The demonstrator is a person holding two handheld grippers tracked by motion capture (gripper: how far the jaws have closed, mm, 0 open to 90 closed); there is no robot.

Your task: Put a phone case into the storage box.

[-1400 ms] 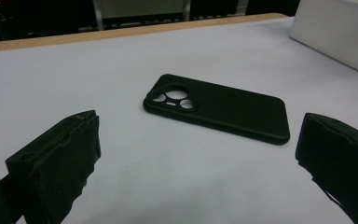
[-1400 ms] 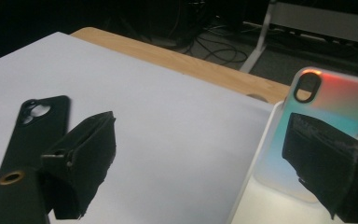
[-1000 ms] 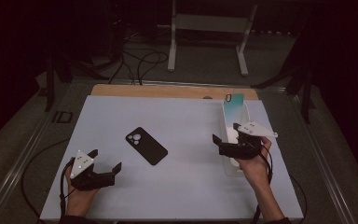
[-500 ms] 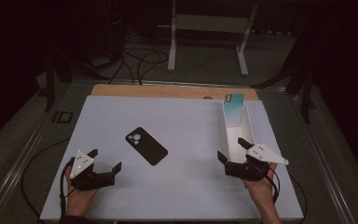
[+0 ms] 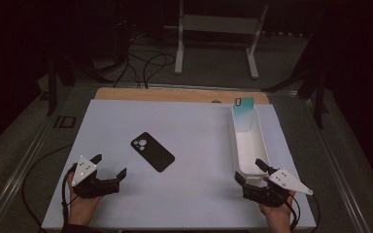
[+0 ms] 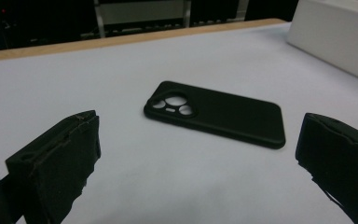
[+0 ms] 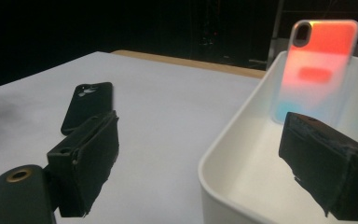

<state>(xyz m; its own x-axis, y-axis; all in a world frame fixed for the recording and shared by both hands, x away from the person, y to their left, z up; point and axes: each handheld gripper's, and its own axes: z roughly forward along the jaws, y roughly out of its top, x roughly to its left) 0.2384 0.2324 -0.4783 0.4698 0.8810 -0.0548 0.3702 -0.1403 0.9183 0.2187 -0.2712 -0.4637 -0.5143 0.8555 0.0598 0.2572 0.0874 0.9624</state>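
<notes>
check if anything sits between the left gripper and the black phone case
Nothing visible does. The left gripper is open and faces the black phone case across bare white table. The white bin stands well off to the side.

A white stand (image 5: 217, 34) rises at the top centre of the frame, with black cables (image 5: 145, 63) looping on the floor to its left. A small dark square (image 5: 65, 121) lies at the left.
</notes>
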